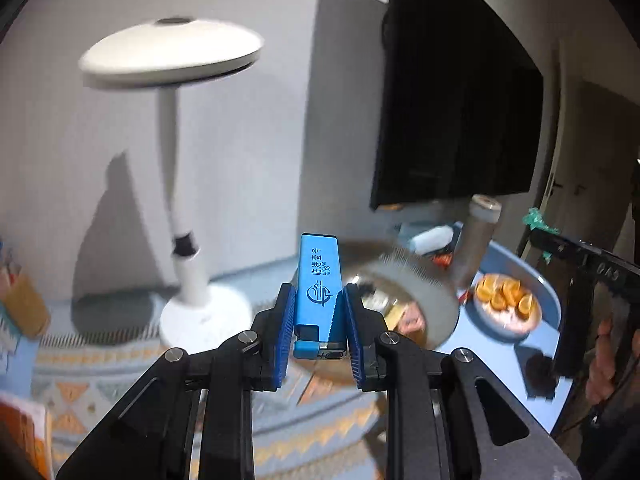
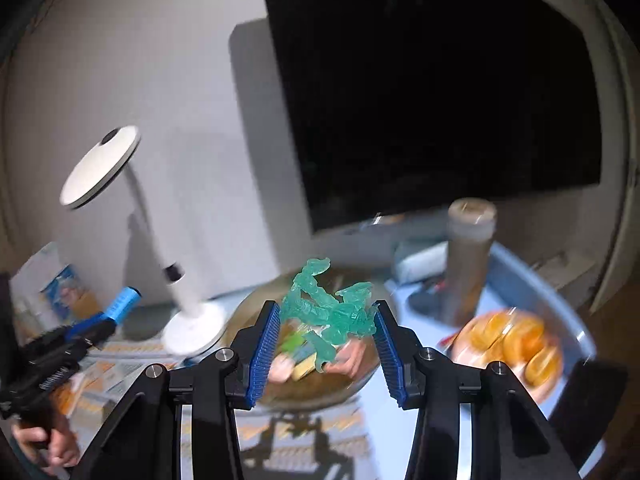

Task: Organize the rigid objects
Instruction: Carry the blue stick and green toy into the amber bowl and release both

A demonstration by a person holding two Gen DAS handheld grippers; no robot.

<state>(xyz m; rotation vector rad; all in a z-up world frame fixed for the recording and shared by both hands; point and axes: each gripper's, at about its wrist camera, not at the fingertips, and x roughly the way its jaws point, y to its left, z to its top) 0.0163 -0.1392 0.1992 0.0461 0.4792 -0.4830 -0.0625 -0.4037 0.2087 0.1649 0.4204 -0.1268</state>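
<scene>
The left tool (image 1: 316, 332) is gripping a blue lighter (image 1: 318, 280) between its blue pads (image 1: 282, 334), which are pressing on both of its long sides. The lighter is standing upright in the grip, metal head down near the tool's body, printed face toward the camera. In the right wrist view this tool (image 2: 120, 306) is showing at 9 o'clock, with the lighter (image 2: 124, 300) sticking out of it and a hand (image 2: 48, 446) holding its handle at 7 o'clock.

The right tool (image 2: 326, 332) is clamping a green translucent figure (image 2: 328, 312); its limbs are sprawling up and down out of the gap, and the right pad (image 2: 386, 344) is touching it. In the left wrist view this tool (image 1: 580, 280) is appearing at 3 o'clock, with the figure (image 1: 536, 220) at its tip.

Both tools are hanging above the bench (image 1: 548, 292), which is carrying a patterned cloth (image 1: 72, 392). Beyond the left tool, a white lamp (image 1: 180, 160) is standing at 10 o'clock, a bowl (image 1: 420, 292) is sitting just behind the lighter, a plate of orange slices (image 1: 506, 306) is lying at 3 o'clock, and a tall brown bottle (image 1: 478, 240) is rising at 2 o'clock under a dark screen (image 1: 460, 100). The background is blurring.
</scene>
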